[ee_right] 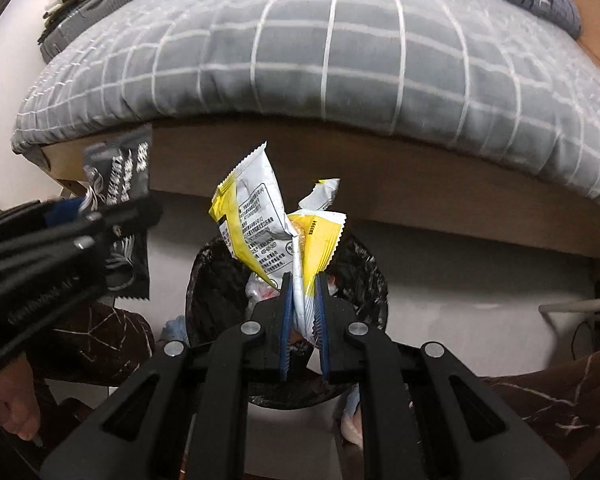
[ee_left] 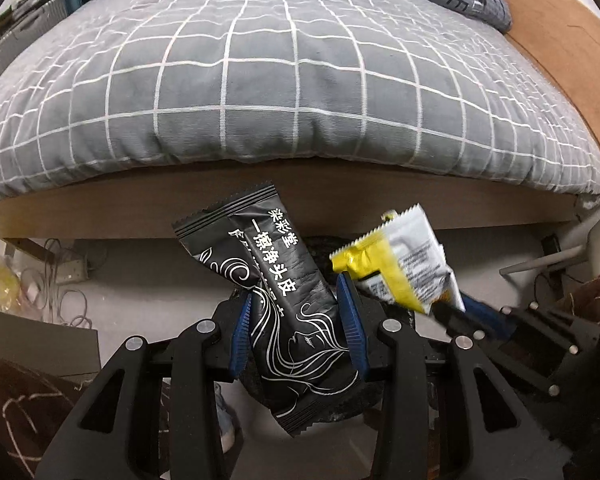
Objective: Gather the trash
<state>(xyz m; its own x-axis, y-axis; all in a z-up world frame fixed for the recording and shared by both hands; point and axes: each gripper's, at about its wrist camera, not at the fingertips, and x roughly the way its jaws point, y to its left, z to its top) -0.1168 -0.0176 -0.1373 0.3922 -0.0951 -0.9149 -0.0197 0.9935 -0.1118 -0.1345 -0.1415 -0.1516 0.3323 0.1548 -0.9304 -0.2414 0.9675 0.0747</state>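
My left gripper (ee_left: 296, 292) has a black sachet (ee_left: 276, 280) with white print between its blue pads; the jaws stand wide and the sachet looks loose, over a black-lined trash bin (ee_left: 320, 404). My right gripper (ee_right: 303, 280) is shut on a crumpled yellow-and-white wrapper (ee_right: 260, 224) and holds it above the trash bin (ee_right: 360, 264), which has trash inside. The right gripper and its wrapper (ee_left: 400, 264) show at the right of the left wrist view. The left gripper (ee_right: 116, 216) and the black sachet (ee_right: 120, 184) show at the left of the right wrist view.
A bed with a grey checked duvet (ee_left: 280, 72) and a wooden frame (ee_left: 340, 200) stands just behind the bin. Cables and a power strip (ee_left: 68, 272) lie on the floor at left. A person's legs in brown patterned trousers (ee_right: 560, 396) flank the bin.
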